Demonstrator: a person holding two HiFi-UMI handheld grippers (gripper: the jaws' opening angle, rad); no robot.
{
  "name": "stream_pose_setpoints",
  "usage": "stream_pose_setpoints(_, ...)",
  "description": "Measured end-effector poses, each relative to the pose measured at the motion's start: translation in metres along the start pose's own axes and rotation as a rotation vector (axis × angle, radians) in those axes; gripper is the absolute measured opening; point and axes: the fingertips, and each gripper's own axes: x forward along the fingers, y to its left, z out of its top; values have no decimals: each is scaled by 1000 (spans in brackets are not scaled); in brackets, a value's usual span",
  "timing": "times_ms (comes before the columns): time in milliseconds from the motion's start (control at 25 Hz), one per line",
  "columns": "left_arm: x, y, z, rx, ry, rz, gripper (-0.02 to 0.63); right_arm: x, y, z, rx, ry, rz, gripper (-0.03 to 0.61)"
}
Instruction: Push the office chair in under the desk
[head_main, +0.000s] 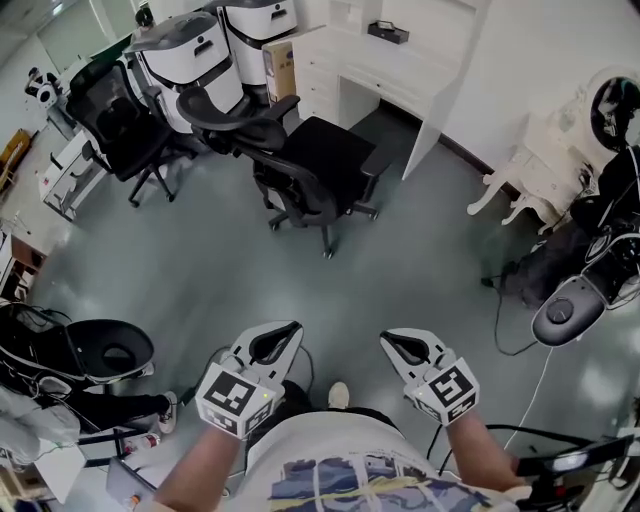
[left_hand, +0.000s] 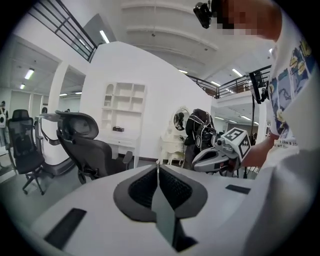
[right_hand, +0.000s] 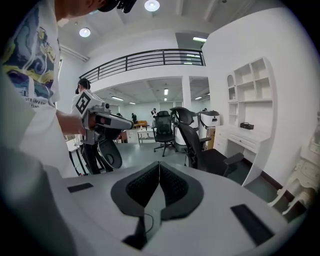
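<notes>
The black office chair (head_main: 310, 160) stands on the grey floor, pulled out in front of the white desk (head_main: 400, 70), its seat turned towards the desk opening. Both grippers are held low near my body, well short of the chair. My left gripper (head_main: 285, 335) is shut and empty. My right gripper (head_main: 395, 343) is also shut, with nothing in it. The left gripper view shows the chair (left_hand: 87, 145) at left beyond the shut left gripper (left_hand: 158, 167). In the right gripper view the chair (right_hand: 200, 150) and desk (right_hand: 245, 142) lie ahead of the right gripper (right_hand: 159, 167).
A second black chair (head_main: 120, 120) stands at far left beside white machines (head_main: 195, 50). An ornate white chair (head_main: 540, 170), black bags (head_main: 560, 260) and floor cables (head_main: 510, 340) fill the right. A black dish-shaped stand (head_main: 110, 350) is at my left.
</notes>
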Motion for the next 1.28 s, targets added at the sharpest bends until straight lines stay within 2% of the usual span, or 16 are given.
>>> stream_pose_setpoints(240,42,11,12,0,-1,8,20,-3,-51,-23,78,18,-70,29)
stream_pose_setpoints(360,74,31,15,-12,11,29,76,5,-91,-31,111,17,-112,43)
stream_pose_setpoints(440,93,57,15,-20,18,46,108,20,-117,-33,135,20,-144,121)
stream_pose_setpoints(480,102,73,17,-28,18,56,117,29,-131,-33,146,22,-161,135)
stream_pose_setpoints(600,129,122,23,-67,12,102,144,55,-178,-32,179,39,-202,144)
stream_pose_setpoints(720,156,168,40,-72,12,147,152,81,-225,-21,187,75,-215,144)
stream_pose_setpoints(920,191,224,73,-49,-20,161,150,134,-278,23,104,89,-187,135)
stream_pose_setpoints(1120,196,273,85,-77,-22,235,158,202,-280,62,53,64,-65,144)
stream_pose_setpoints(1280,207,297,82,-98,14,315,202,245,-296,63,32,81,2,153)
